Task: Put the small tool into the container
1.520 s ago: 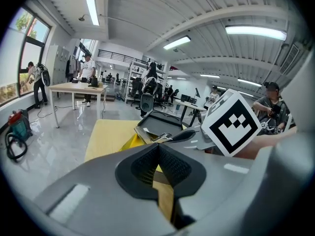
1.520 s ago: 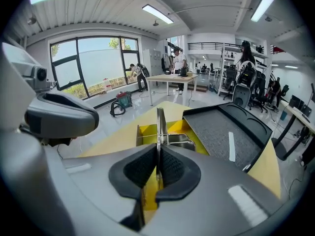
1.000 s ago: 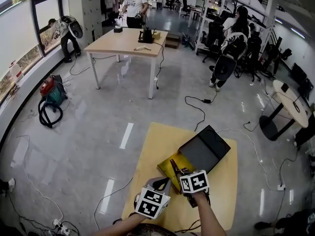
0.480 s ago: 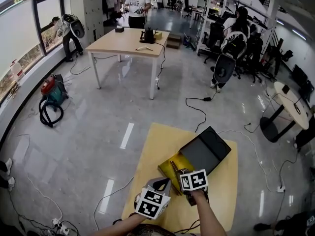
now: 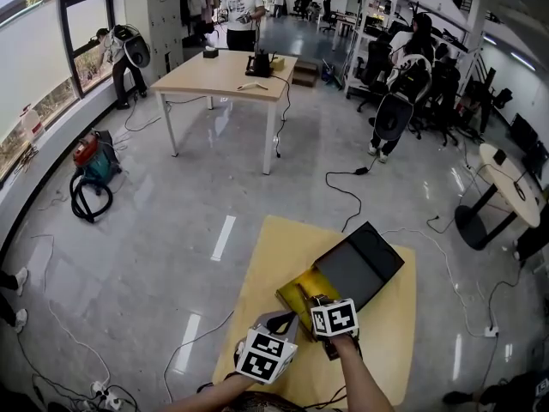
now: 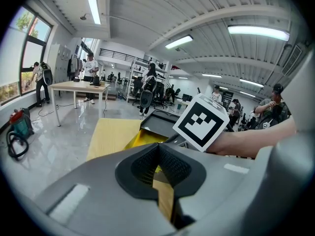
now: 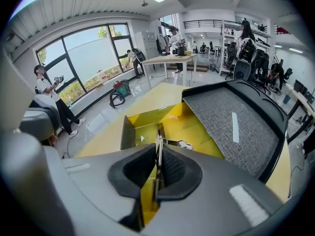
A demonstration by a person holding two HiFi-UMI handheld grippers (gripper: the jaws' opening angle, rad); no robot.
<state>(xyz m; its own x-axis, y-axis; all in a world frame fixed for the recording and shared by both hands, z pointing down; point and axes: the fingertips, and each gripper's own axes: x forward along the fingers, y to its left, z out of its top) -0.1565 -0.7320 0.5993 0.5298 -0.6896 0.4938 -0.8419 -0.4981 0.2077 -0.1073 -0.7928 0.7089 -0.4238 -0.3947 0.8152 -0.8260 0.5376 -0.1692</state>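
An open yellow container [image 5: 300, 287] lies on the yellow tabletop [image 5: 266, 256], its dark grey lid [image 5: 358, 263] folded back to the right. My right gripper [image 5: 312, 304] hangs over the container's near end, shut on a thin metal small tool [image 5: 301, 293]. In the right gripper view the small tool [image 7: 158, 133] stands pinched between the pads and points down into the yellow container [image 7: 184, 127], beside the felt-lined lid [image 7: 236, 127]; the right gripper [image 7: 158, 150] shows no gap. My left gripper [image 5: 279, 320] waits just left of it, shut and empty [image 6: 157, 154].
A small white piece [image 7: 185, 144] lies inside the container. Beyond the tabletop is shiny floor with cables [image 5: 347, 191], a vacuum cleaner [image 5: 90, 160] at left, a wooden table [image 5: 225, 71] with a person behind it, and office chairs [image 5: 393, 114] at right.
The right gripper has edged slightly toward me with the tool still in its jaws. The left gripper has stayed put. People in the background have shifted a little.
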